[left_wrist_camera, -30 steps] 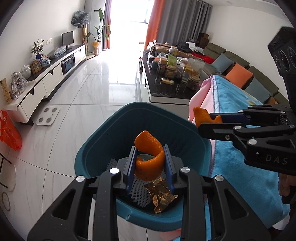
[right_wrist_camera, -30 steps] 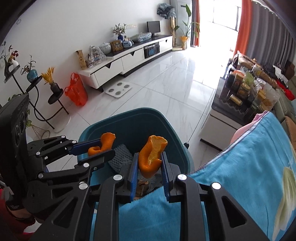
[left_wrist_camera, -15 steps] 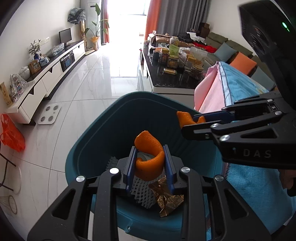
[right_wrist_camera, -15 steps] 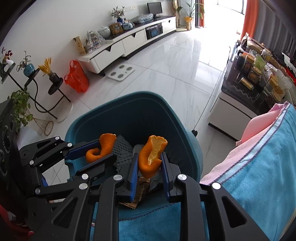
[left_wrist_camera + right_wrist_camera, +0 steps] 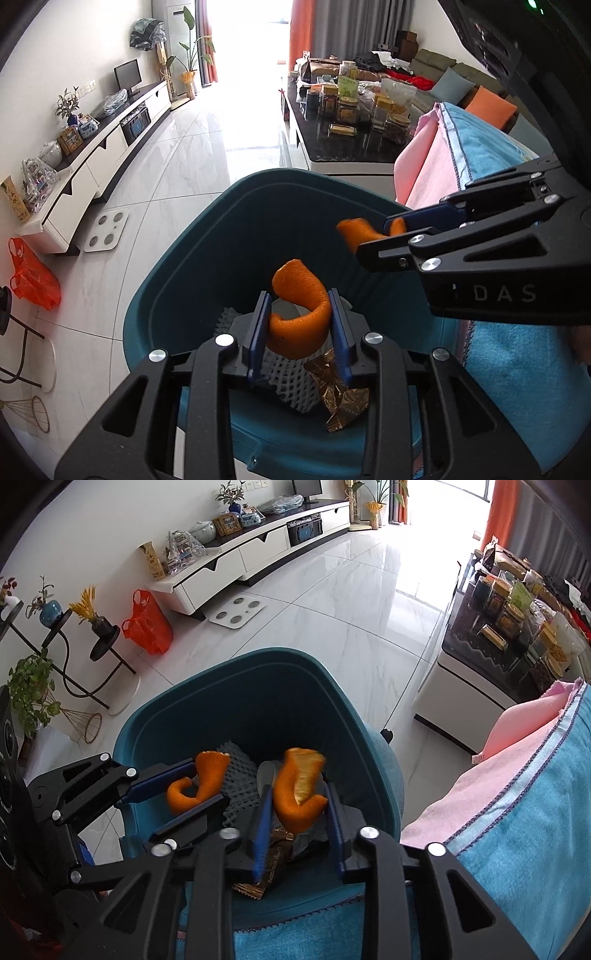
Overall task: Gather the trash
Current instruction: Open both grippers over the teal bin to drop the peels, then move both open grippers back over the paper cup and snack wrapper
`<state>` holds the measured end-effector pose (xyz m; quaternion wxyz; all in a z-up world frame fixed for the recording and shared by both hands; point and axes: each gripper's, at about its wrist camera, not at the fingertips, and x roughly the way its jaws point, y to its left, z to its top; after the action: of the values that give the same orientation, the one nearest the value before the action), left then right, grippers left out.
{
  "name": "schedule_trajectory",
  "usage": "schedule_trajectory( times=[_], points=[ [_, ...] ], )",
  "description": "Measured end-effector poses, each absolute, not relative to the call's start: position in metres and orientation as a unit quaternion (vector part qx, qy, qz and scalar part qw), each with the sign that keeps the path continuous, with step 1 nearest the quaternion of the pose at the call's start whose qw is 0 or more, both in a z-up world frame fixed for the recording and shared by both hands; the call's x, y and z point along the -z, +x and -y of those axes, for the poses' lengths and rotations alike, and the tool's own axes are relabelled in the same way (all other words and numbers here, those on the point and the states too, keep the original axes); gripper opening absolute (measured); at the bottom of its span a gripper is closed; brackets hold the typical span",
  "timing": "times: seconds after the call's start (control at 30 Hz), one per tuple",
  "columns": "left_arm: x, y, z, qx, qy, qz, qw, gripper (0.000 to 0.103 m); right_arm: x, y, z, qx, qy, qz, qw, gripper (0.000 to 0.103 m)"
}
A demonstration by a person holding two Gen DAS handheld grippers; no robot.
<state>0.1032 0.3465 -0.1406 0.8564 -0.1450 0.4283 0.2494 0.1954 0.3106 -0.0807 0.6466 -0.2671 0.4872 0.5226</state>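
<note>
A teal trash bin [image 5: 258, 181] stands on the floor beside the blue-covered surface. My left gripper [image 5: 299, 325] hangs over its mouth, jaws opening, with a curled orange peel [image 5: 301, 314] still spanning both pads. My right gripper [image 5: 299, 805] is also over the bin, jaws opening, with a second orange peel [image 5: 299, 790] touching both pads. Each gripper shows in the other's view: the right gripper [image 5: 373, 236] at the bin's right side, the left gripper [image 5: 192, 786] at its left side. White foam netting [image 5: 291, 384] and a gold wrapper [image 5: 343, 398] lie inside the bin [image 5: 236, 661].
A blue towel [image 5: 535, 812] over a pink cloth [image 5: 424, 173] covers the surface right of the bin. A dark coffee table [image 5: 351, 147] full of jars stands behind. A white TV cabinet [image 5: 258, 550], a scale [image 5: 236, 613], an orange bag [image 5: 147, 624] and plant stands [image 5: 99, 650] line the left.
Both grippers have sunk closer to the bin's mouth, which now fills more of each view. Both pairs of jaws stand slightly wider around their peels.
</note>
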Motion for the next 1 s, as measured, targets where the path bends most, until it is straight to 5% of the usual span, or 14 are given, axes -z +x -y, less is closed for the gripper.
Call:
schedule_trajectory(
  times=[0.37,0.7,1.0],
  points=[
    [0.132,0.106,-0.336,-0.272,-0.118,-0.421,0.857,0.061,0.053,0.205,-0.286,-0.531,-0.214,-0.465,0.675,0.036],
    [0.098,0.097,-0.322,-0.300,-0.095,-0.386,0.867,0.096,0.015,0.223,-0.219,-0.529,-0.135,-0.431,0.719,0.053],
    [0.062,0.093,-0.297,-0.332,-0.065,-0.366,0.867,0.097,-0.006,0.217,-0.147,-0.514,-0.082,-0.387,0.761,0.081]
  ],
)
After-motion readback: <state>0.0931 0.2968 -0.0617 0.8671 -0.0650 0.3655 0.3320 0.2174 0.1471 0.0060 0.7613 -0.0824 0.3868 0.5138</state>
